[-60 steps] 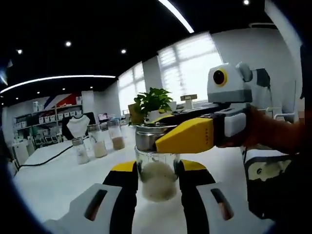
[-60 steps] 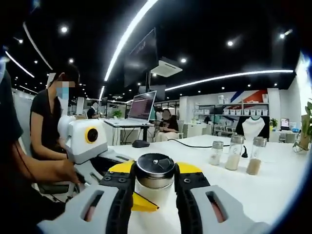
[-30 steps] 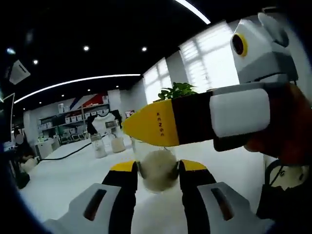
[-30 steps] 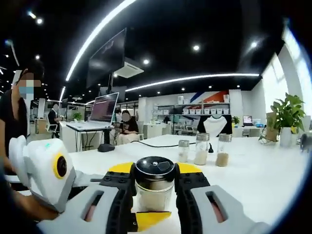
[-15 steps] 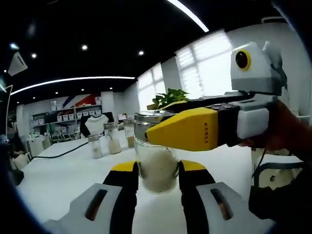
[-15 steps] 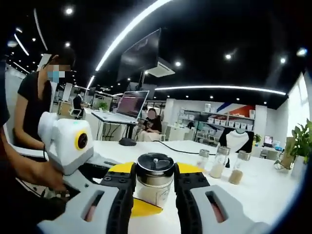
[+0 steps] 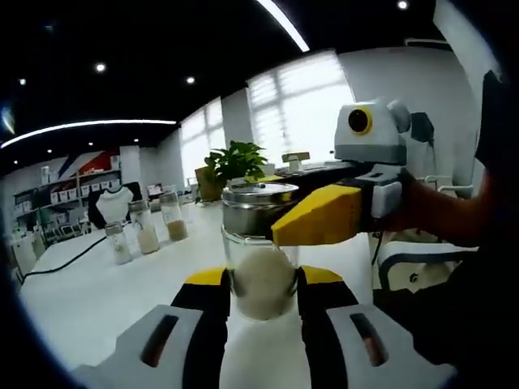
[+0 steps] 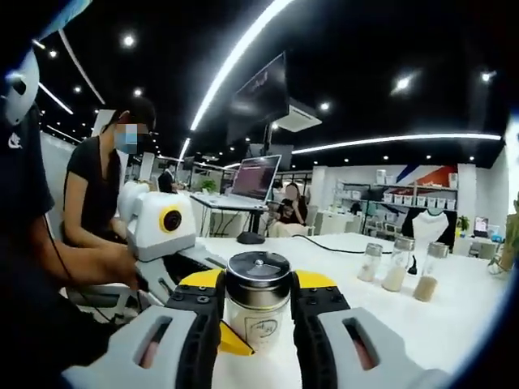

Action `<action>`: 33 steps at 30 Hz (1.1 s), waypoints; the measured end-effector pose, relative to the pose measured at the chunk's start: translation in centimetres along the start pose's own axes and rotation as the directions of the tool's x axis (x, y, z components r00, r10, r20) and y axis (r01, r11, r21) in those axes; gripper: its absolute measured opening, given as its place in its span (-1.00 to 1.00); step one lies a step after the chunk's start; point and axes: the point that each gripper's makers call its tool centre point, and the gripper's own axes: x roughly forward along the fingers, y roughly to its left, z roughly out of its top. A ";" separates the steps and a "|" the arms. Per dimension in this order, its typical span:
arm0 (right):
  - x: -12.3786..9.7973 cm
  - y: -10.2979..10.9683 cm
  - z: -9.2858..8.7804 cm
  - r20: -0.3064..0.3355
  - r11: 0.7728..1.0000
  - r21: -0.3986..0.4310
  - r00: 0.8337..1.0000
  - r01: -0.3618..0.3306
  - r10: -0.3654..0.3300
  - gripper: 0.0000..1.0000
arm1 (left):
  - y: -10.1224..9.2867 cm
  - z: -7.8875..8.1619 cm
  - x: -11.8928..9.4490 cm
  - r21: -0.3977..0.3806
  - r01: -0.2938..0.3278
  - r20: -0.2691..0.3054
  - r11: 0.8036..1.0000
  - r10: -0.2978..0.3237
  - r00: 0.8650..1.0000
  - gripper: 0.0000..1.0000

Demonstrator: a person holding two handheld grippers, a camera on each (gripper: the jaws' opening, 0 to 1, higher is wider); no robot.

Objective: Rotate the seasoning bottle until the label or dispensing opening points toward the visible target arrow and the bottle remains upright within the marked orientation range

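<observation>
A glass seasoning bottle (image 7: 259,271) with pale powder and a steel cap (image 7: 256,207) stands upright between both grippers. My left gripper (image 7: 261,284) is shut on its glass body. My right gripper (image 7: 280,220) reaches in from the right and is shut on the cap. In the right gripper view the cap (image 8: 258,279) sits between the jaws of my right gripper (image 8: 258,293). A printed mark on the glass (image 8: 261,328) faces this camera. The left gripper (image 8: 231,340) comes in from the left, low on the bottle.
Three more seasoning bottles (image 7: 146,231) stand in a row on the white table (image 7: 89,292), also seen further off (image 8: 397,263). A potted plant (image 7: 235,162) is behind. A laptop (image 8: 253,180), a mouse (image 8: 247,237), a cable and seated people lie beyond the table.
Both views swung round with the hands while both grippers kept hold of the bottle. A printed mark on the glass now faces the right gripper view.
</observation>
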 end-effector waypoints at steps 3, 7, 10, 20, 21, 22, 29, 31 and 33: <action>0.2 -0.4 -0.3 -0.025 0.999 0.007 0.999 0.042 -0.042 -0.42 | 0.4 -0.3 0.3 0.035 -0.030 -0.009 0.999 0.030 1.000 -0.31; 0.4 -0.5 0.5 -0.010 0.987 -0.114 0.993 0.115 -0.117 -0.42 | 0.7 0.5 0.8 -0.041 -0.056 0.042 0.998 0.058 0.997 -0.31; 0.5 -1.2 0.8 -0.009 0.975 -0.094 0.979 0.203 -0.204 -0.43 | 1.2 1.1 0.9 -0.084 -0.101 0.077 0.991 0.108 0.991 -0.31; -0.8 -4.1 0.7 0.010 0.892 0.060 0.893 0.448 -0.449 -0.43 | 1.4 1.1 2.5 -0.102 -0.277 0.096 0.956 0.286 0.953 -0.32; -0.7 -4.1 0.7 0.009 0.886 0.056 0.887 0.460 -0.461 -0.43 | 1.4 1.1 2.6 -0.106 -0.280 0.097 0.954 0.290 0.952 -0.31; -0.7 -4.1 0.6 0.007 0.879 0.065 0.880 0.473 -0.474 -0.43 | 1.4 1.0 2.7 -0.084 -0.301 0.080 0.950 0.308 0.948 -0.30; -0.2 -3.9 0.3 0.006 0.883 0.093 0.886 0.461 -0.463 -0.42 | 2.1 0.5 2.3 -0.058 -0.348 0.047 0.936 0.351 0.935 -0.30; 0.0 -3.7 0.4 0.008 0.896 0.100 0.900 0.432 -0.435 -0.42 | 2.6 0.4 1.9 -0.061 -0.342 0.047 0.938 0.345 0.937 -0.31; 0.5 -3.0 0.4 0.000 0.929 0.064 0.931 0.365 -0.366 -0.42 | 3.0 0.3 1.6 -0.079 -0.336 0.035 0.939 0.340 0.940 -0.32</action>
